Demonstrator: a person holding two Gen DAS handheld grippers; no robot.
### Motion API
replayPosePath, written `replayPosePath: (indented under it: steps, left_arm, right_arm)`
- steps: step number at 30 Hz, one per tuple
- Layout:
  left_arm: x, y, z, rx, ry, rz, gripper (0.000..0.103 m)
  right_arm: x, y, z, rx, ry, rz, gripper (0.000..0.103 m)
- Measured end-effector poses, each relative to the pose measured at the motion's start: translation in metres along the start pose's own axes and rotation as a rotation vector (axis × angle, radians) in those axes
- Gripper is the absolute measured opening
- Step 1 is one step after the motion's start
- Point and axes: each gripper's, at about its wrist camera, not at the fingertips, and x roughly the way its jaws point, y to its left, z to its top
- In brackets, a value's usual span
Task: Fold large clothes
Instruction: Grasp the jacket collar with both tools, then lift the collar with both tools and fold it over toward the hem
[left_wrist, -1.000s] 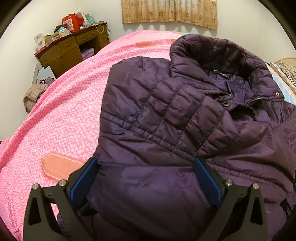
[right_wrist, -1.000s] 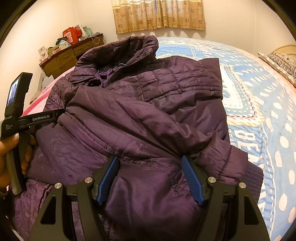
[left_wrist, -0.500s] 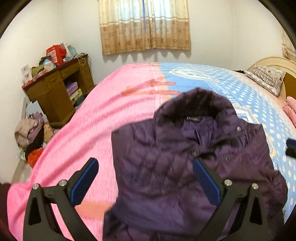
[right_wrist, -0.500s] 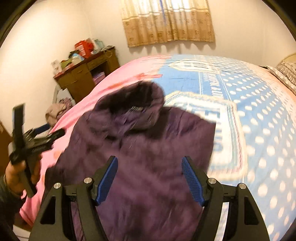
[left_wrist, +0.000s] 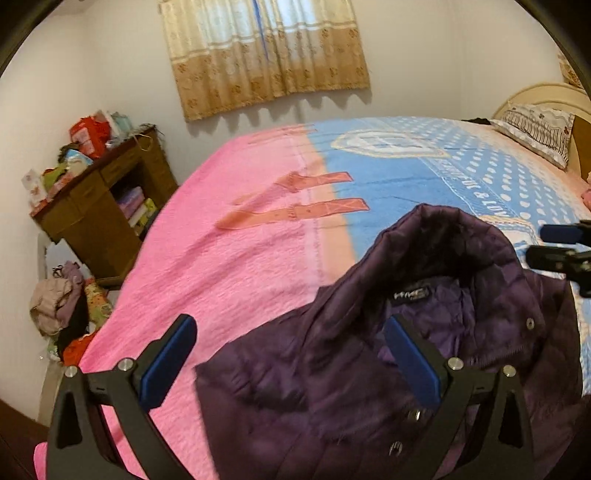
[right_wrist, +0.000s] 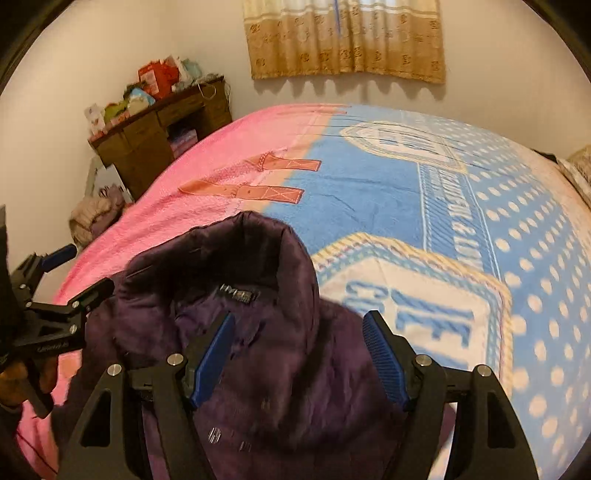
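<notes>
A dark purple quilted jacket (left_wrist: 388, 354) lies on the bed, collar up toward the far side; it also shows in the right wrist view (right_wrist: 266, 354). My left gripper (left_wrist: 291, 350) is open and empty, held above the jacket's left shoulder, and shows at the left edge of the right wrist view (right_wrist: 55, 291). My right gripper (right_wrist: 299, 354) is open and empty above the jacket's collar and right shoulder. It shows at the right edge of the left wrist view (left_wrist: 561, 251). The jacket's lower part is hidden below both frames.
The bed has a pink and blue blanket (left_wrist: 251, 236) with white dots on the right. A wooden desk (left_wrist: 99, 199) piled with items stands at the far left. Clothes (left_wrist: 62, 306) lie heaped on the floor by it. A pillow (left_wrist: 535, 125) lies at the far right.
Both grippers have lifted up and back from the jacket, still open. The views now look down from higher, with more of the bed and room in sight.
</notes>
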Motion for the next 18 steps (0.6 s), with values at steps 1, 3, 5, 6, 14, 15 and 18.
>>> replayPosePath:
  steps: [1,3,5,6,14,15,18]
  left_arm:
    - [0.006,-0.003,0.003,0.005,0.001,0.002,0.103]
    - [0.017,-0.01,0.008,0.037,0.004,0.011,0.103]
    - [0.028,-0.018,0.011,0.065,0.005,0.025,0.094]
    - [0.03,-0.02,0.012,0.074,0.007,0.026,0.086]
    - [0.01,-0.02,0.003,0.132,-0.021,-0.09,0.012]
    - [0.002,-0.017,0.0,0.142,-0.038,-0.111,0.012]
    - [-0.025,-0.014,-0.017,0.2,-0.067,-0.131,0.01]
  right_arm:
    - [0.009,0.003,0.006,-0.023,0.005,-0.003,0.072]
    - [0.025,0.01,0.014,-0.073,0.014,-0.033,0.072]
    - [0.04,0.015,0.019,-0.13,0.03,-0.065,0.054]
    - [0.049,0.016,0.019,-0.144,0.06,-0.07,0.031]
    - [0.017,0.015,-0.017,-0.225,0.048,-0.075,0.01]
    - [0.011,0.016,-0.022,-0.238,0.043,-0.076,0.01]
    - [-0.007,0.016,-0.041,-0.254,0.05,-0.048,0.01]
